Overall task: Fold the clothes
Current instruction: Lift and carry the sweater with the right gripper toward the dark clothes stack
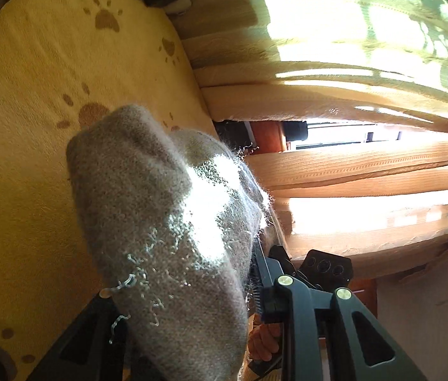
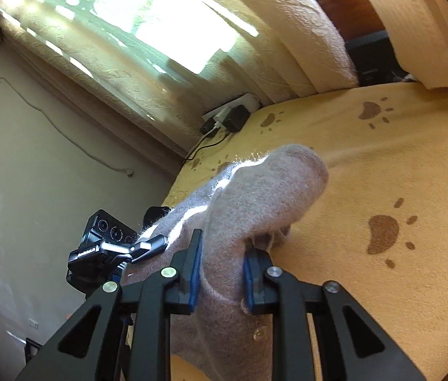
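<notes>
Sunlit curtains back the paw-print bed (image 2: 366, 165), where the right hand-held gripper (image 2: 220, 273) pinches a grey sweater (image 2: 255, 197) mid-lift (left hand-held gripper's (image 1: 192, 301) grip hidden), next laying it flat.

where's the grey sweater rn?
The grey sweater is clamped in the right gripper, bunched above the yellow paw-print blanket; it also drapes over the left gripper.

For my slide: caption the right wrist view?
Right gripper clamps grey knit garment above paw-print blanket.
</notes>
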`<action>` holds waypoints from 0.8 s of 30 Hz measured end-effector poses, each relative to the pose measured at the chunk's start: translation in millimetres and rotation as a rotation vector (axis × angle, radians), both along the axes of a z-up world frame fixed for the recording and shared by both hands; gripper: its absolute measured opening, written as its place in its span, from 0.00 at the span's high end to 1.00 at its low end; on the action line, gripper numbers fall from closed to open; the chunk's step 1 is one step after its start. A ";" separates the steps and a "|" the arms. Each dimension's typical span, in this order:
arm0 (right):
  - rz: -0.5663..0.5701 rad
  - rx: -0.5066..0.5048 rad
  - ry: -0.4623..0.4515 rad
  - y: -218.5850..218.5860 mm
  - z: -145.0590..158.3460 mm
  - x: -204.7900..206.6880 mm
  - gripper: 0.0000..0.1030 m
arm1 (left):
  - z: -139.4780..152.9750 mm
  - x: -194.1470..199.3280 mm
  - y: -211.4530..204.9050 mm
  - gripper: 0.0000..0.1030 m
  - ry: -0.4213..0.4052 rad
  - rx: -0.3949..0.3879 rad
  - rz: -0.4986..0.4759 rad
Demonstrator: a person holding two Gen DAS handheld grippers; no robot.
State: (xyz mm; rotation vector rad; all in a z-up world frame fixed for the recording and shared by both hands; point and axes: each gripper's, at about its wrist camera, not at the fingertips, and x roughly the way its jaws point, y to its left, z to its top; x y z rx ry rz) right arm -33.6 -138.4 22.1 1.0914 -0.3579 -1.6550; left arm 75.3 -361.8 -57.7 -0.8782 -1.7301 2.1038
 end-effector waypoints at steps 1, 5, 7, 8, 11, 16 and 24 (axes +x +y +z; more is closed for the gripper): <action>0.018 -0.010 0.009 -9.7 6.5 5.0 0.77 | 8.6 10.9 -8.3 0.72 0.012 -0.010 0.020; 0.103 -0.050 0.042 -54.4 32.6 27.9 0.77 | 40.0 67.1 -45.4 0.72 0.038 -0.059 0.135; 0.161 -0.069 0.059 -85.1 45.1 45.0 0.77 | 55.3 96.8 -64.5 0.72 0.049 -0.084 0.196; 0.192 -0.082 0.066 -100.8 50.9 54.5 0.77 | 62.9 111.9 -73.9 0.73 0.053 -0.097 0.227; 0.281 -0.112 0.079 -145.8 62.5 82.6 0.77 | 82.1 154.3 -98.8 0.72 0.045 -0.151 0.318; 0.387 -0.121 0.127 -215.5 60.8 121.2 0.77 | 72.9 208.9 -144.8 0.72 -0.031 -0.211 0.431; 0.415 0.123 0.103 -290.0 -43.5 122.9 0.48 | -46.7 216.6 -193.8 0.70 -0.229 -0.149 0.469</action>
